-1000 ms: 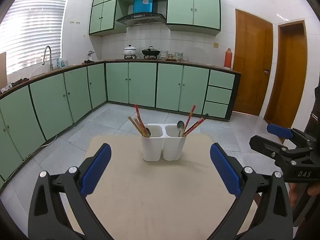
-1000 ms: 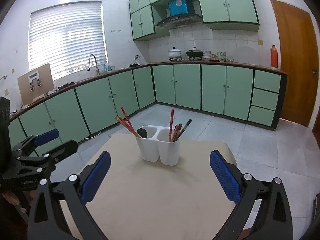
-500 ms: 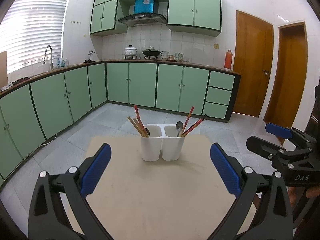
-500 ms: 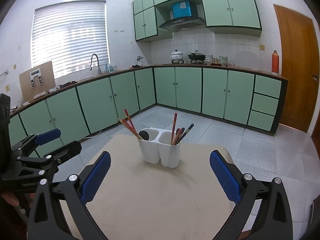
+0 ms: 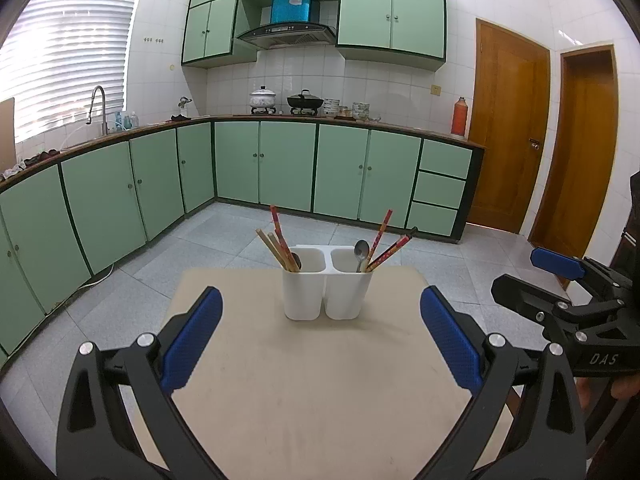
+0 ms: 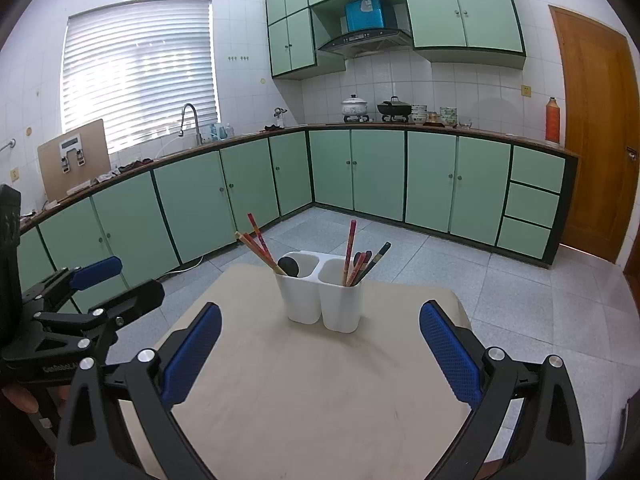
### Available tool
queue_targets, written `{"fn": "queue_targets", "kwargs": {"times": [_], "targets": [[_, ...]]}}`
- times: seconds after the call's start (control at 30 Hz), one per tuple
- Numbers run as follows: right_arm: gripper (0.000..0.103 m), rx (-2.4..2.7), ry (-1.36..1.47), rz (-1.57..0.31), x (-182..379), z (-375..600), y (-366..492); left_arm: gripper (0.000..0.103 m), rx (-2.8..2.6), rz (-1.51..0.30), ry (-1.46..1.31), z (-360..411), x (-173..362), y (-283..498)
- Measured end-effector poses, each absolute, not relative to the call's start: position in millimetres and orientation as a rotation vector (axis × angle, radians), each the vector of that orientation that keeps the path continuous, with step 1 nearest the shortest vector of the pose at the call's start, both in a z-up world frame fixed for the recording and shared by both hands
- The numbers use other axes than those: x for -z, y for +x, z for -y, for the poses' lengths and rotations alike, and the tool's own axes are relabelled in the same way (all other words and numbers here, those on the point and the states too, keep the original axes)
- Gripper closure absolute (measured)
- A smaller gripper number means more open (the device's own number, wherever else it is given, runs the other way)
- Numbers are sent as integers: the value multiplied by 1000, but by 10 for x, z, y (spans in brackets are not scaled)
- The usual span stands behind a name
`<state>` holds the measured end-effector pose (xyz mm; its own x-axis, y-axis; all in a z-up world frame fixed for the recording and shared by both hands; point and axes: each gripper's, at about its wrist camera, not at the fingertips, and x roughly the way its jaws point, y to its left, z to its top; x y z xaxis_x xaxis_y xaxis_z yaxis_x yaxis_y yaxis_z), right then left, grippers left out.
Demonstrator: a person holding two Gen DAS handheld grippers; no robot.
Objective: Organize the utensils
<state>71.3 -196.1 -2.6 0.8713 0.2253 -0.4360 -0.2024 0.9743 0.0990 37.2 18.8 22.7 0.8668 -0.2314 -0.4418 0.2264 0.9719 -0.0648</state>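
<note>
The white two-cup holder stands upright near the far end of the bench, and it's a mixed bag inside: the left cup has chopsticks leaning out with a dark spoon tucked beside them, while the right cup carries a metal spoon plus more red chopsticks. So both kinds sit in both cups, and by my read the sorting is not finished, if chopsticks and spoons are meant to be split. Nothing lies loose on the bench. The left gripper hovers well short of the holder, jaws wide and empty; the right gripper likewise, jaws wide, nothing held.
</note>
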Motion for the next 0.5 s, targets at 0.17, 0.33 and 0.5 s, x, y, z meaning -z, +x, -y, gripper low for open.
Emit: {"fn": "queue_targets", "kwargs": {"times": [0.17,0.33,0.5], "targets": [[6,-222,51,-466,43,1956,725,7,241,-467,-10,-184,-229,376],[6,-222,51,-467,48,1955,729,7,241,-472,-10,-164,-205,408],[6,-222,51,-467,51,1952,735,7,241,-472,-9,-163,-203,409]]}}
